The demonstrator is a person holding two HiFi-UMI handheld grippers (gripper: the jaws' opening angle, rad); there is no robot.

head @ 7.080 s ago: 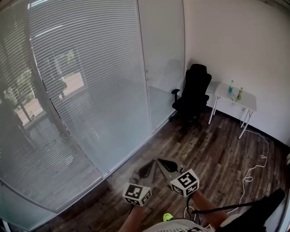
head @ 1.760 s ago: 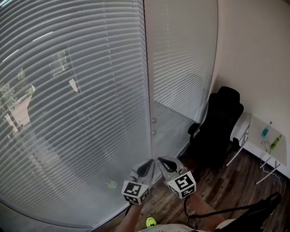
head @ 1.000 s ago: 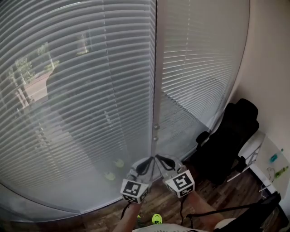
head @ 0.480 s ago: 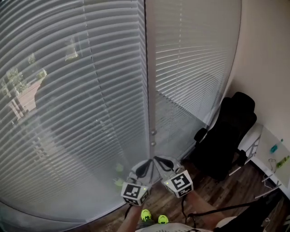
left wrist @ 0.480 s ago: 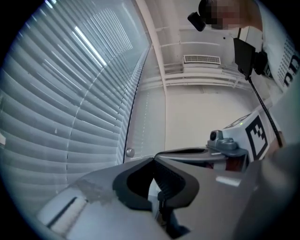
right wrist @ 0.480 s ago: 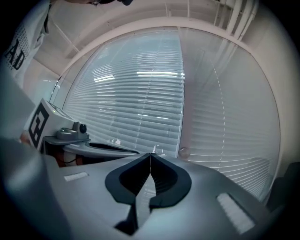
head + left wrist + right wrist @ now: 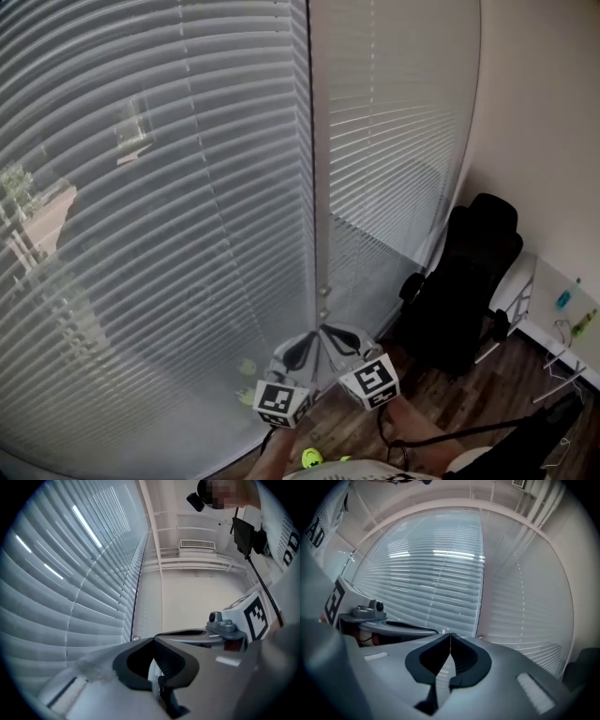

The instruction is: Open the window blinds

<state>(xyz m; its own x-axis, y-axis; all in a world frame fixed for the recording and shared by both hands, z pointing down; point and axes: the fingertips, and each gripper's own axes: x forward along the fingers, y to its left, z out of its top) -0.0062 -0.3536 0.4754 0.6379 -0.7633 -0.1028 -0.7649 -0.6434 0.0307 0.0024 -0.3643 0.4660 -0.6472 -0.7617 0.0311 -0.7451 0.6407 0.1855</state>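
1. I find no brand name. The only print is the black-and-white square markers on the gripper cubes. Some cut-off dark letters on white fabric at the edge of both gripper views are too partial for me to read.
2. The window blinds (image 7: 169, 187) are white horizontal slats, lowered over the glass and tilted nearly shut. Dim outdoor shapes show through the left panel.
3. They fill the wall straight ahead, in two panels either side of a vertical frame post (image 7: 316, 187).
4. My left gripper (image 7: 313, 332) is clenched on nothing, and so is my right gripper (image 7: 324, 329). They sit side by side, tips near the post.
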